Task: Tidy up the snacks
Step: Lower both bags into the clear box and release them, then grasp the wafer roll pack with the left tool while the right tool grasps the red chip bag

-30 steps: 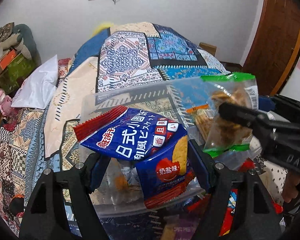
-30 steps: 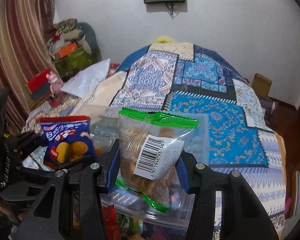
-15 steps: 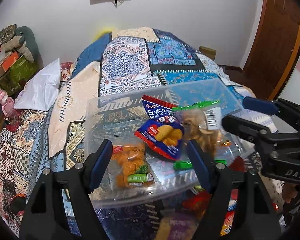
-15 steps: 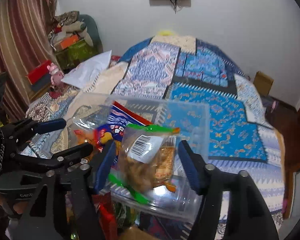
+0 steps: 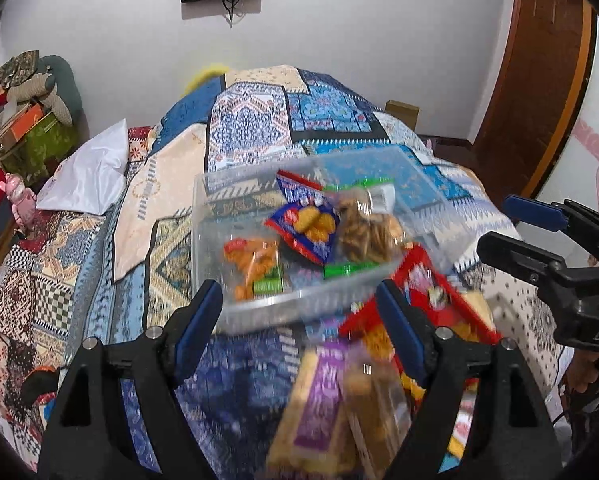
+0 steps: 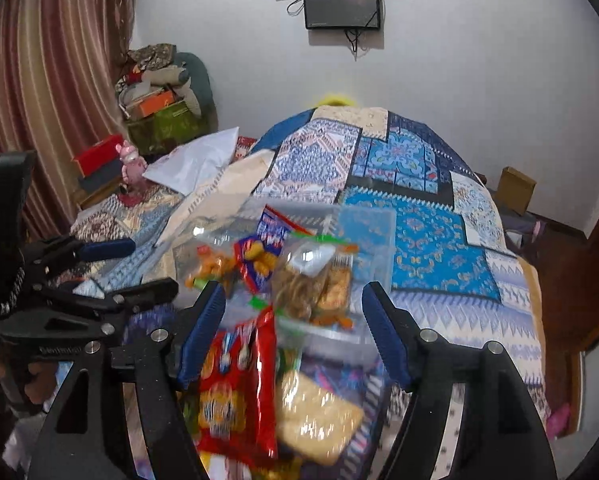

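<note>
A clear plastic bin (image 5: 235, 312) stands on the bed and holds three packets: a blue cracker packet (image 5: 303, 228), a green-edged clear packet of brown snacks (image 5: 363, 232) and an orange snack packet (image 5: 251, 260). My left gripper (image 5: 299, 292) hangs in front of the bin, its jaws opening, with nothing between them. My right gripper (image 6: 295, 292) is open and empty, just short of the bin (image 6: 371, 232) and of the green-edged packet (image 6: 311, 280). Each gripper shows in the other's view, right gripper (image 5: 495, 222) and left gripper (image 6: 155, 265). Loose packets lie blurred below the fingers.
A red packet (image 6: 235, 392), a pale cracker packet (image 6: 315, 416) and a purple packet (image 5: 319, 400) lie in a heap in front of the bin. The patterned bedspread (image 5: 251, 128) runs to the far wall. A white pillow (image 5: 87, 172) lies left, a wooden door (image 5: 539, 100) stands right.
Both grippers let go of their packets: the blue cracker packet and the green-edged packet now lie in the bin. Both grippers then drew back and up from the bin.
</note>
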{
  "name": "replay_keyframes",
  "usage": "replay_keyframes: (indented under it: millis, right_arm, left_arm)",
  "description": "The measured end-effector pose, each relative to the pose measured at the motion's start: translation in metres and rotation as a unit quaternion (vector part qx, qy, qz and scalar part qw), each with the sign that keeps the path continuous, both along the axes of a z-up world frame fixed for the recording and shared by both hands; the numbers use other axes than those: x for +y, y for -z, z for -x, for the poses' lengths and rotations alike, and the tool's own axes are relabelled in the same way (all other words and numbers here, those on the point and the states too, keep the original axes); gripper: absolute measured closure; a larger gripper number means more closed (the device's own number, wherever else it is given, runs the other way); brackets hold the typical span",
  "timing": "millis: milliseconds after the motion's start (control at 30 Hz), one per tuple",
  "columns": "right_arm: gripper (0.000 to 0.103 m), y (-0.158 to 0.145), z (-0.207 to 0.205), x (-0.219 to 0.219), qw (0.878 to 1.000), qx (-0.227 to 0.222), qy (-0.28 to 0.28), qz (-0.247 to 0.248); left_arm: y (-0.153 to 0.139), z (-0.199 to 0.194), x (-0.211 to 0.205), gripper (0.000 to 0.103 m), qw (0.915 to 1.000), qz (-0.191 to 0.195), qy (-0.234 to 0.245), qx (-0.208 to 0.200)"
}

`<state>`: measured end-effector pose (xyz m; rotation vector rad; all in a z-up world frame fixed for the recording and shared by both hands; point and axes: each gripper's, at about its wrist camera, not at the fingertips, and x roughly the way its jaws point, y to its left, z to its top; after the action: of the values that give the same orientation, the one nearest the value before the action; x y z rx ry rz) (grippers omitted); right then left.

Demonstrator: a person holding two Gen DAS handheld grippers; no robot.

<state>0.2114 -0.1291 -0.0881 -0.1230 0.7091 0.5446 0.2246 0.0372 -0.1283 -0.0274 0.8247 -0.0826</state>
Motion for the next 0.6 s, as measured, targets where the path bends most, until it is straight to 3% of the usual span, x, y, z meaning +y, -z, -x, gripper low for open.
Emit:
replay_keyframes:
  millis: [300, 467, 600]
  right_arm:
    - [0.035, 0.036, 0.025, -0.009, 0.999, 0.030, -0.002, 0.015]
    - [0.035, 0.054, 0.023, -0.010, 0.999, 0.052, 0.001, 0.007]
    - [0.038, 0.060, 0.021, -0.006, 0.998, 0.061, -0.010, 0.001]
  left_arm:
    - [0.029, 0.035, -0.005, 0.024, 0.9994, 0.026, 0.004, 0.024]
    - [0.033, 0.044, -0.016, 0.025, 0.9997, 0.021, 0.009, 0.013]
    - [0.037, 0.047, -0.024, 0.038, 0.9995, 0.021, 0.019, 0.015]
